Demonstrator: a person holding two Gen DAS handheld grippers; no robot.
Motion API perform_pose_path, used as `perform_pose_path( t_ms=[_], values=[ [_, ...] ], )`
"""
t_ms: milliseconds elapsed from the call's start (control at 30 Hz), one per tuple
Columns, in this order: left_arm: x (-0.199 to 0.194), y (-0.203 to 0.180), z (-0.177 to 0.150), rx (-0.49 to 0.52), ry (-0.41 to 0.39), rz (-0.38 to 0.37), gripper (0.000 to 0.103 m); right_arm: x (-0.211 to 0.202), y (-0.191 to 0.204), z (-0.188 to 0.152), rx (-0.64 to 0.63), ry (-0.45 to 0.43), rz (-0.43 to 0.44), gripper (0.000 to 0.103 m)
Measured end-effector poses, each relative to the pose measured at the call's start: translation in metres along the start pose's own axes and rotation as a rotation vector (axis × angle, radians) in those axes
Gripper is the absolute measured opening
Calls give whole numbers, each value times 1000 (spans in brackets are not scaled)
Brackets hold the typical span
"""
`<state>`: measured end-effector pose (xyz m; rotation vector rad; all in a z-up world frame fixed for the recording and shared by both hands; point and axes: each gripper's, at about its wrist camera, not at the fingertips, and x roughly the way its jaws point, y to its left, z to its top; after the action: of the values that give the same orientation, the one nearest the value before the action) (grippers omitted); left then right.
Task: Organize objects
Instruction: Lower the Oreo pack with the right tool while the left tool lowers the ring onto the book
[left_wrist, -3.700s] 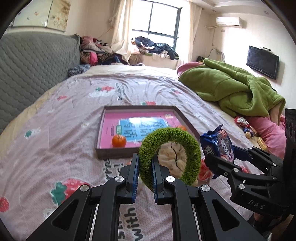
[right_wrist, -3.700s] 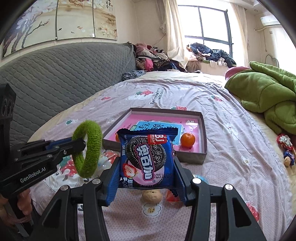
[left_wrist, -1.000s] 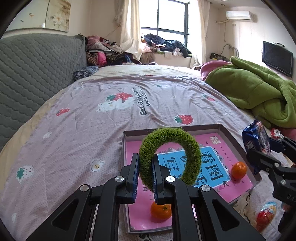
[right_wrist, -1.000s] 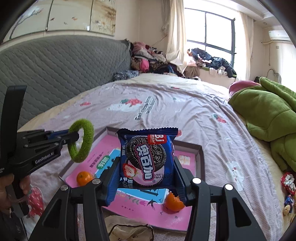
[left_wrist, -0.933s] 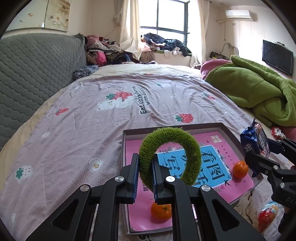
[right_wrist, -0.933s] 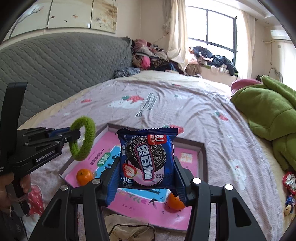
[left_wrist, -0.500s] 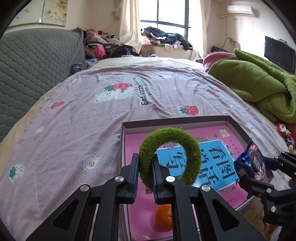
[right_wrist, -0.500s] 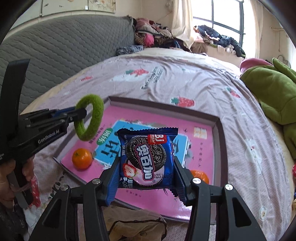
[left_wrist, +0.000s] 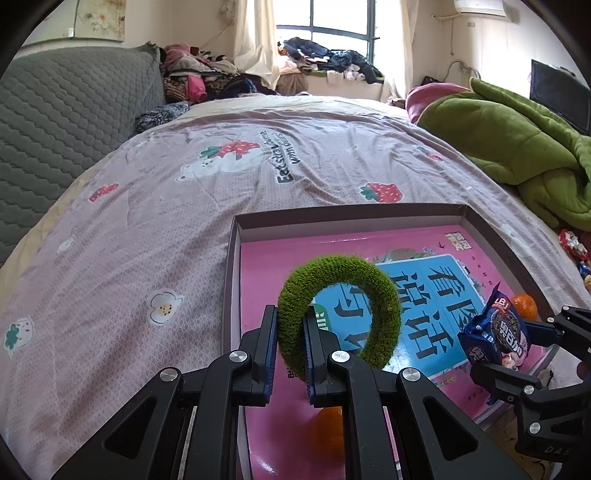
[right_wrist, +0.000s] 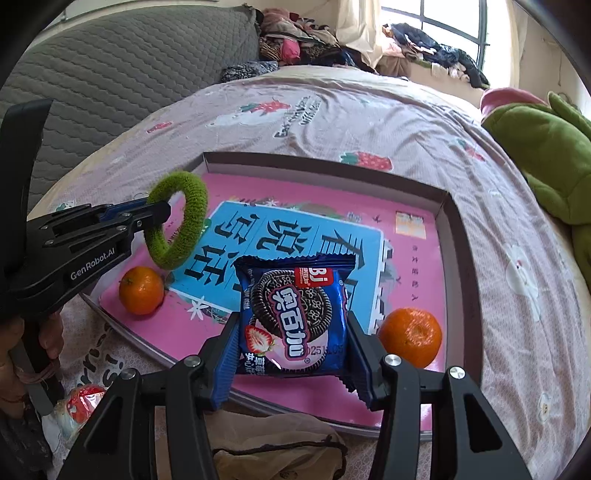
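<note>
My left gripper (left_wrist: 290, 343) is shut on a fuzzy green hair tie (left_wrist: 373, 291) and holds it above the left part of the shallow box (left_wrist: 347, 212) with a pink and blue bottom. It also shows in the right wrist view (right_wrist: 157, 212), with the hair tie (right_wrist: 194, 218). My right gripper (right_wrist: 291, 336) is shut on a blue cookie packet (right_wrist: 295, 314), low over the box's (right_wrist: 456, 236) near side; the packet also shows in the left wrist view (left_wrist: 496, 336). Two oranges lie in the box, one at the left (right_wrist: 141, 290) and one at the right (right_wrist: 410, 336).
The box lies on a pink strawberry-print bedsheet (left_wrist: 147, 206). A green blanket (left_wrist: 517, 147) is heaped at the right. A beige pouch (right_wrist: 273, 443) and a red-wrapped snack (right_wrist: 83, 400) lie in front of the box. A grey headboard (right_wrist: 110, 70) stands at the left.
Both grippers have moved forward and down over the box, still holding the hair tie and the cookie packet. The box now looks larger and closer in both views.
</note>
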<state>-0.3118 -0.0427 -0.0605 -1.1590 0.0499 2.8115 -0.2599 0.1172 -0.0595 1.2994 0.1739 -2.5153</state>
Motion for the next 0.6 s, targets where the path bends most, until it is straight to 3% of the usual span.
perform_pose_path(
  t_ms=[600],
  values=[
    [10, 1, -5, -5, 43, -1, 14, 10, 0, -3, 4, 65, -21, 53]
  ],
)
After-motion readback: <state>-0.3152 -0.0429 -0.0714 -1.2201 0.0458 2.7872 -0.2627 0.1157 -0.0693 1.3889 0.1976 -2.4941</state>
